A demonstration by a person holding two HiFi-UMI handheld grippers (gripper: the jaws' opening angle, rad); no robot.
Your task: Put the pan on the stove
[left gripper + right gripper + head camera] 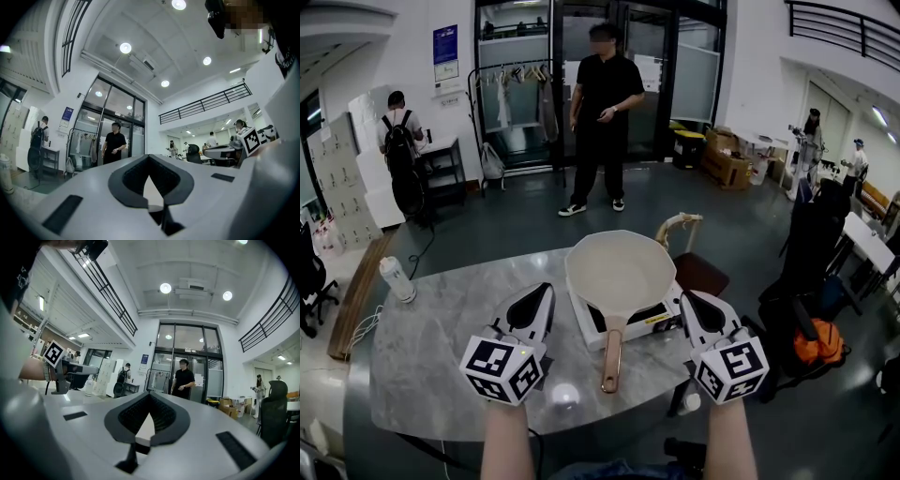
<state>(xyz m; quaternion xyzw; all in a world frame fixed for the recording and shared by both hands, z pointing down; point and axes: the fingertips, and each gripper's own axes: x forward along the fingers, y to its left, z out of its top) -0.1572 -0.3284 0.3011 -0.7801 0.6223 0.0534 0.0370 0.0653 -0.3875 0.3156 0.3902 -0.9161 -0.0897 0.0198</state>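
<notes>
A cream pan [620,269] with a long copper-coloured handle [611,357] sits on the white portable stove [654,317] on the marble table [431,347]. The handle points toward me. My left gripper [546,290] hovers just left of the pan, shut with nothing in it. My right gripper [686,297] hovers just right of the stove, also shut and holding nothing. In both gripper views the jaws [149,159] [150,397] point upward at the room, and neither pan nor stove shows there.
A white bottle [397,278] stands at the table's far left edge. A small white round object [564,396] lies near the front edge. A chair [694,262] stands behind the stove. A person in black [603,117] stands beyond the table, others farther off.
</notes>
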